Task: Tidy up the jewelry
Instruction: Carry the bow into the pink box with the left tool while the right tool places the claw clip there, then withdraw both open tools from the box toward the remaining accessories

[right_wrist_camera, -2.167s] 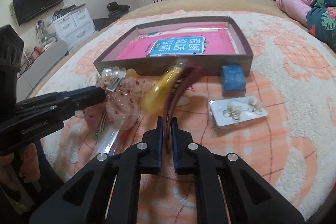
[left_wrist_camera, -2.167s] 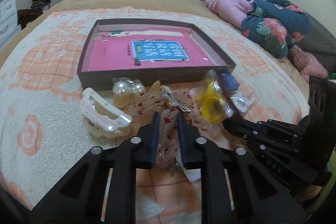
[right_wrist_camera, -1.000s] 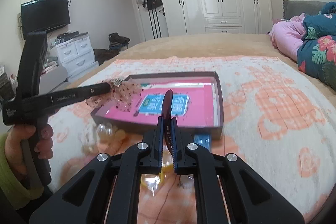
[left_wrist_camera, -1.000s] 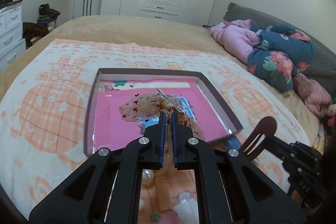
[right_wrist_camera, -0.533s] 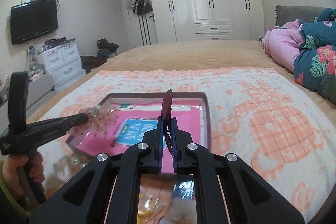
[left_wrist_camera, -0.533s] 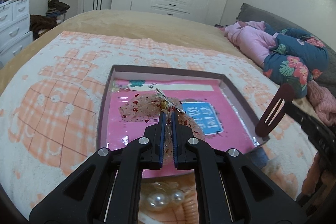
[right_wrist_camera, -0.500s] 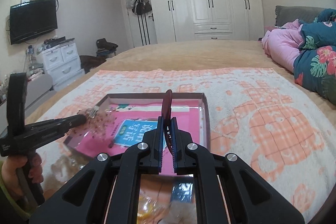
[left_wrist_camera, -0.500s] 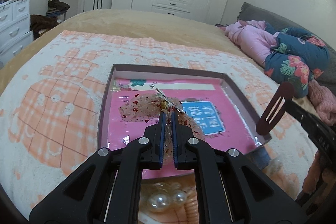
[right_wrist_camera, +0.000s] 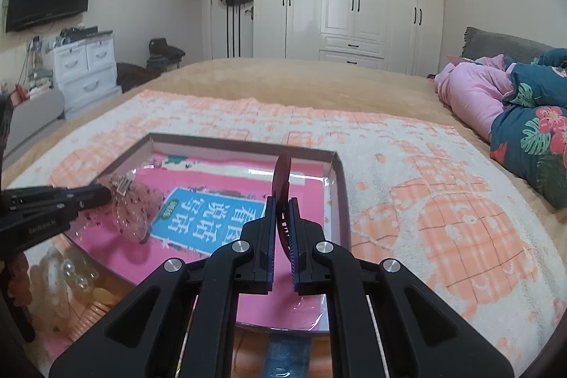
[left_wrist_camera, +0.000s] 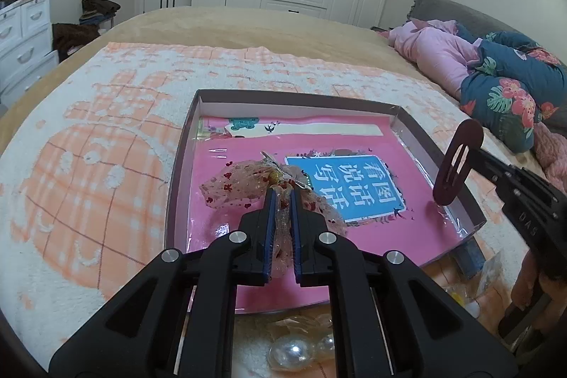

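Observation:
My left gripper [left_wrist_camera: 282,195] is shut on a sheer pink bow hair clip [left_wrist_camera: 244,186] dotted with red, held low over the shallow brown box [left_wrist_camera: 177,172] whose floor is a pink book cover. The same bow hair clip [right_wrist_camera: 133,208] hangs from the left gripper [right_wrist_camera: 106,193] in the right wrist view. My right gripper [right_wrist_camera: 281,201] is shut on a dark red snap hair clip [right_wrist_camera: 281,181], standing edge-on over the brown box [right_wrist_camera: 340,186] near its right wall. From the left wrist view the snap hair clip [left_wrist_camera: 457,165] dips inside the box's right wall.
Pearl hair pieces [left_wrist_camera: 297,348] and a clear packet [left_wrist_camera: 490,275] lie on the orange-and-white blanket [left_wrist_camera: 88,165] in front of the box. A blue item [right_wrist_camera: 287,356] lies by the near wall. Pink and floral bedding [right_wrist_camera: 514,101] is piled at the right.
Both grippers have carried their clips from the pile in front of the box to over its pink floor. The bow and the snap clip now sit lower in the box.

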